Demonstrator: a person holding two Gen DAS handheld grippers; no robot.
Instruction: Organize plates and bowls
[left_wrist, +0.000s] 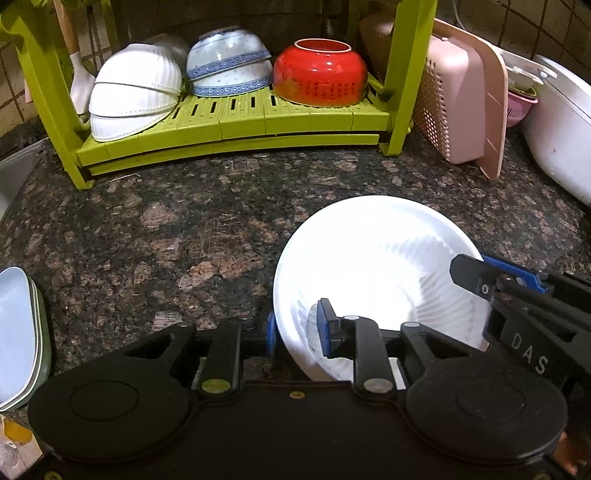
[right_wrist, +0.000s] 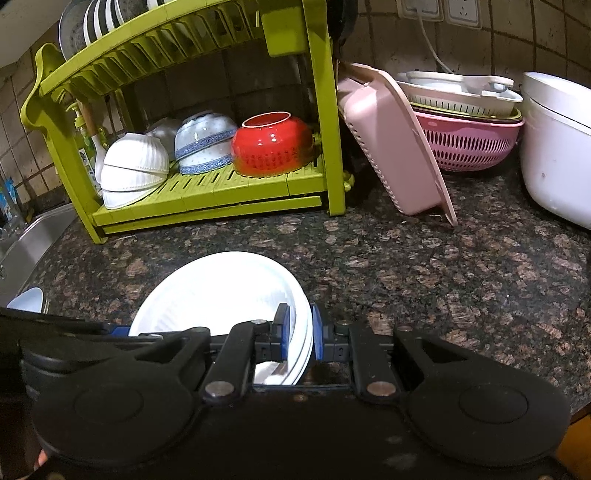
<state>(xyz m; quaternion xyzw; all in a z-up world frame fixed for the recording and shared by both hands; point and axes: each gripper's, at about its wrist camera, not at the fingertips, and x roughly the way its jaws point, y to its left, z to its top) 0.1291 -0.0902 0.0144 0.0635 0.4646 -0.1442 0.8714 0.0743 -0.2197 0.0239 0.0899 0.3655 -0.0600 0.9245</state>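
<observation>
A dark speckled granite countertop (right_wrist: 406, 266) spreads out ahead of both grippers. At its far edge, ahead and to the left of the right gripper, stands a green two-tier dish rack (right_wrist: 184, 192). Its upper tier holds plates set on edge; its lower shelf carries upturned bowls: a stack of white ribbed bowls (right_wrist: 133, 170) at the left, blue-patterned bowls (right_wrist: 203, 144) in the middle and a red bowl (right_wrist: 271, 144) at the right. Just right of the rack a pink perforated basket (right_wrist: 391, 147) leans tilted, with a pink colander (right_wrist: 469, 144) holding other strainers behind it, and a white appliance (right_wrist: 557, 147) at the far right. A steel sink (right_wrist: 26, 243) lies off to the far left.

Directly between the two grippers is a white ribbed bowl (left_wrist: 373, 258), held tilted above the counter. The left gripper (left_wrist: 299, 328) pinches the bowl's left rim, one blue pad (left_wrist: 327, 325) inside the bowl and the other outside the wall. The right gripper (right_wrist: 298, 334) clamps the opposite rim between its blue pads, one on each side of the wall; whether a second bowl nests in the first cannot be told. To the far left of the left gripper sits a stack of pale blue dishes (left_wrist: 18, 332) on the counter.
</observation>
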